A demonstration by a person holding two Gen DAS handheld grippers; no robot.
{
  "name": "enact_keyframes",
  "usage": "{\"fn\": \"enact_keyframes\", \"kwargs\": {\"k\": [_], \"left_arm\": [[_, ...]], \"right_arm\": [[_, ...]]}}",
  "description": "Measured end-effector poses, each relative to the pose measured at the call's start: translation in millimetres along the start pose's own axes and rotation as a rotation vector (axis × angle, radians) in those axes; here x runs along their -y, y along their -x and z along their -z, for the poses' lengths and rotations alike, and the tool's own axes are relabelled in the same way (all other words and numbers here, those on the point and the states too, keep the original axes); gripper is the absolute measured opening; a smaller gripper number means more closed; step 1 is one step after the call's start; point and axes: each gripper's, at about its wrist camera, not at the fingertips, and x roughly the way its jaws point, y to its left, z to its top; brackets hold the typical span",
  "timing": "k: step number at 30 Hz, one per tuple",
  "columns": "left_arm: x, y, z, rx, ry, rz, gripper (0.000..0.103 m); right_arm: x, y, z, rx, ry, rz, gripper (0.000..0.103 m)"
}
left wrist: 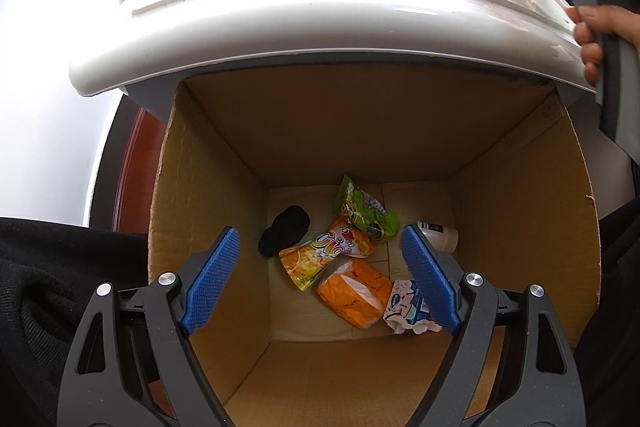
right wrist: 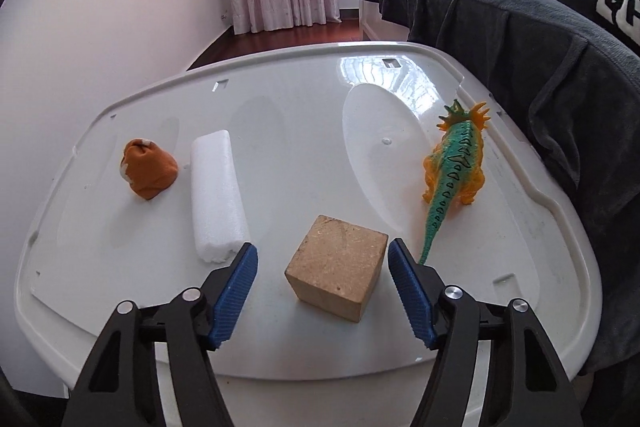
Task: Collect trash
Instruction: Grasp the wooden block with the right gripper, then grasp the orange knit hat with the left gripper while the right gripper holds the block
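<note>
Your right tool (right wrist: 322, 291) has the wooden block (right wrist: 338, 273) between its blue pads (right wrist: 236, 297), jaws apart, neither pad pressing on it; the block sits on the white tabletop (right wrist: 300, 131). Foam roll (right wrist: 216, 195) and orange crumpled wad (right wrist: 149, 169) lie left, toy dinosaur (right wrist: 456, 167) right. Your left tool (left wrist: 320, 279) hangs wide open and empty over the cardboard box (left wrist: 520, 211), snack wrappers (left wrist: 324, 251) on its bottom.
</note>
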Motion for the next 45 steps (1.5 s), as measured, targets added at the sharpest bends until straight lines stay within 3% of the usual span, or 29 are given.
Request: {"fn": "enact_keyframes", "kwargs": {"k": [4, 13, 20, 26, 33, 41, 45], "left_arm": [[-0.9, 0.2, 0.1, 0.003, 0.000, 0.000, 0.081], [-2.5, 3.8, -0.1, 0.021, 0.006, -0.017, 0.081], [-0.4, 29.5, -16.1, 0.081, -0.005, -0.015, 0.081], [-3.2, 58.6, -68.0, 0.193, 0.039, 0.003, 0.081], [7.1, 65.0, -144.9, 0.308, 0.034, -0.039, 0.081], [15.2, 21.8, -223.2, 0.282, 0.006, -0.043, 0.081], [13.9, -5.9, -246.1, 0.241, 0.031, -0.025, 0.081]], "right_arm": [[-1.8, -3.6, 2.6, 0.026, 0.033, 0.051, 0.043], [2.6, 14.1, 13.7, 0.046, 0.037, 0.026, 0.042], [9.4, 78.1, 42.4, 0.086, 0.037, -0.062, 0.042], [24.8, 118.7, 77.5, 0.104, 0.029, -0.101, 0.042], [26.1, 113.9, 95.4, 0.078, 0.062, -0.107, 0.042], [34.4, 104.9, 93.9, 0.055, 0.015, -0.136, 0.042], [35.1, 99.9, 91.0, 0.045, 0.005, -0.146, 0.042]]}}
